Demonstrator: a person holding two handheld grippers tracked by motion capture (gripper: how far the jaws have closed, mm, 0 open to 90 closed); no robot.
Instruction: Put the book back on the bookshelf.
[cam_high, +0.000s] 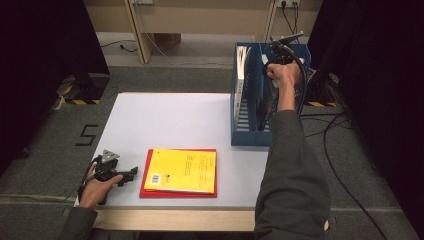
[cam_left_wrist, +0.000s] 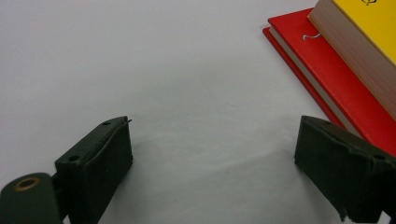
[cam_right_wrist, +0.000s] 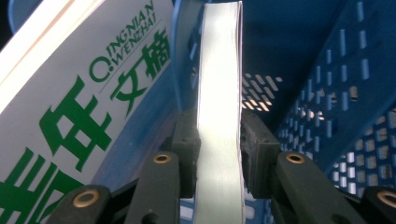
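Right gripper (cam_right_wrist: 219, 154): clamped on a thin book (cam_right_wrist: 220, 93), held upright inside the blue file rack (cam_high: 250, 127).
Neighbouring cover (cam_right_wrist: 79, 93): "QINGNIAN WENZHAI" is printed in green.
Left gripper (cam_left_wrist: 212, 158): spread wide, rested on the table (cam_high: 175, 120) beside the yellow book (cam_high: 182, 170), stacked on a red book (cam_left_wrist: 336, 70).

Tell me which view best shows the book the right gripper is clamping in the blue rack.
The right gripper view: the thin book stands edge-on between the right gripper pads, inside the blue rack. In the high view the person's hand and gripper cover most of it. The left gripper view looks at the table instead.
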